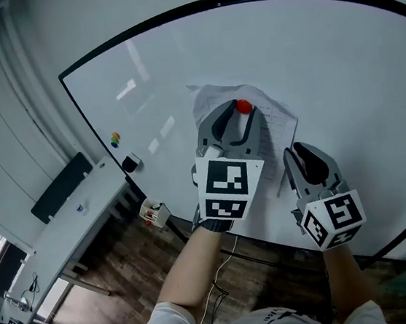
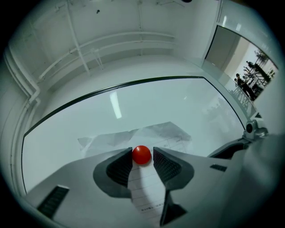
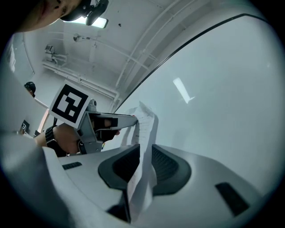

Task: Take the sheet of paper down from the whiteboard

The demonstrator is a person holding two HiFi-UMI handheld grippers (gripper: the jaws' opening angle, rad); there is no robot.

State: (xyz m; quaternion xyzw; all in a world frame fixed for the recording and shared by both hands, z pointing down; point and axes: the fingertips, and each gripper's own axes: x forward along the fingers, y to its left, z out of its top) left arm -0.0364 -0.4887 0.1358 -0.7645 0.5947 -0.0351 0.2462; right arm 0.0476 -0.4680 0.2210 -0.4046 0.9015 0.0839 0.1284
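A crumpled sheet of paper (image 1: 275, 123) with printed lines hangs on the whiteboard (image 1: 338, 67), pinned near its top by a round red magnet (image 1: 243, 106). My left gripper (image 1: 236, 112) points at the board, its jaws open on either side of the magnet (image 2: 141, 154), which sits right between the pads. In the left gripper view the sheet (image 2: 164, 133) spreads behind and below the magnet. My right gripper (image 1: 297, 152) is at the sheet's lower right edge. In the right gripper view the paper (image 3: 144, 120) runs up between the jaws of that gripper (image 3: 145, 153), pinched and creased.
Small coloured magnets (image 1: 115, 139) and a dark eraser (image 1: 131, 162) sit at the board's lower left. A long grey table (image 1: 71, 225) with a black panel (image 1: 63, 186) stands left of the board, over a wooden floor. A small red and white box (image 1: 154, 213) hangs near the board's bottom edge.
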